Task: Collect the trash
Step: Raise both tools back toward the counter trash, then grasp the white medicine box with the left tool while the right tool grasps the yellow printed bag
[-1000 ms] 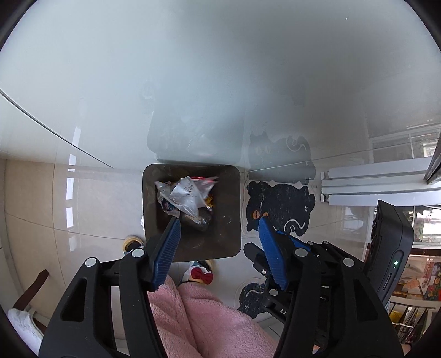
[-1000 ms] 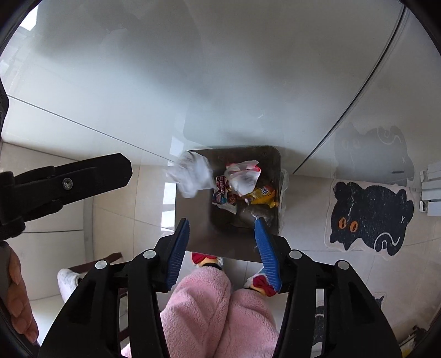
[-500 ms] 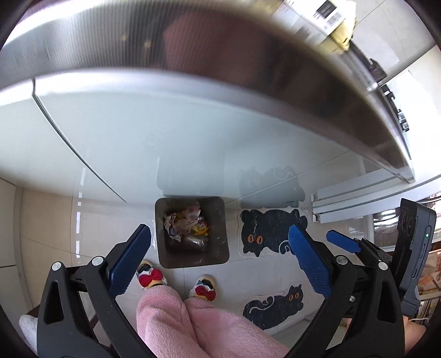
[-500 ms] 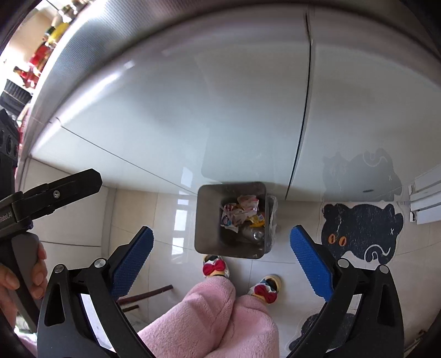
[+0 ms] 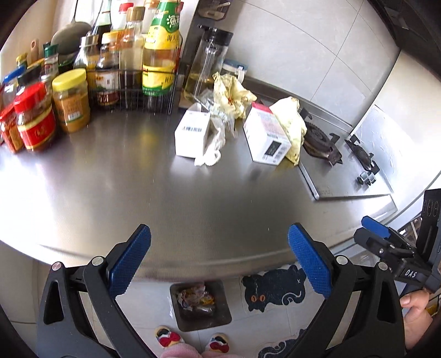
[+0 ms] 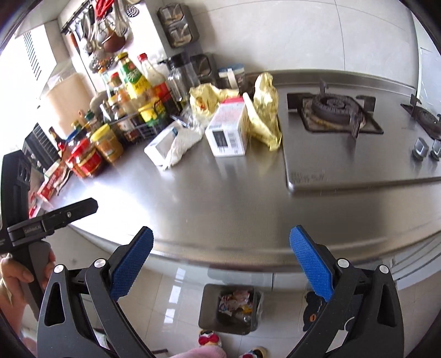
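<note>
Both jaw pairs stand wide apart, nothing between them: left gripper (image 5: pixel 219 261) and right gripper (image 6: pixel 220 261) each hang over the near edge of the steel counter (image 5: pixel 137 192), tilted down toward it. Left wrist view alone shows the right gripper's blue fingertip at its right margin and the hand (image 5: pixel 416 311) gripping that handle; right wrist view alone shows the left gripper's black finger at its left margin, the left hand (image 6: pixel 16 275) on the grip, and a utensil rail (image 6: pixel 102 16) on the wall. Trash on the counter, toward its back edge, counted: two white boxes, left box (image 5: pixel 193 135) and right box (image 5: pixel 266 137); two crumpled yellow wrappers, one (image 5: pixel 231 93) behind the boxes, one (image 5: pixel 289 124) against the right box beside the gas hob (image 5: pixel 330 148); one white crumpled bag (image 5: pixel 213 146) touching the left box; some clear plastic behind it, outline unclear. Sauce bottles and jars (image 5: pixel 69 82) crowd the back left corner, count unclear. One dark bin (image 5: pixel 199 305) sits on the floor below the counter's near edge, wrappers inside. Cat mat (image 5: pixel 273 289) lies right of the bin; two slippers (image 5: pixel 190 340) show at the bottom.
</note>
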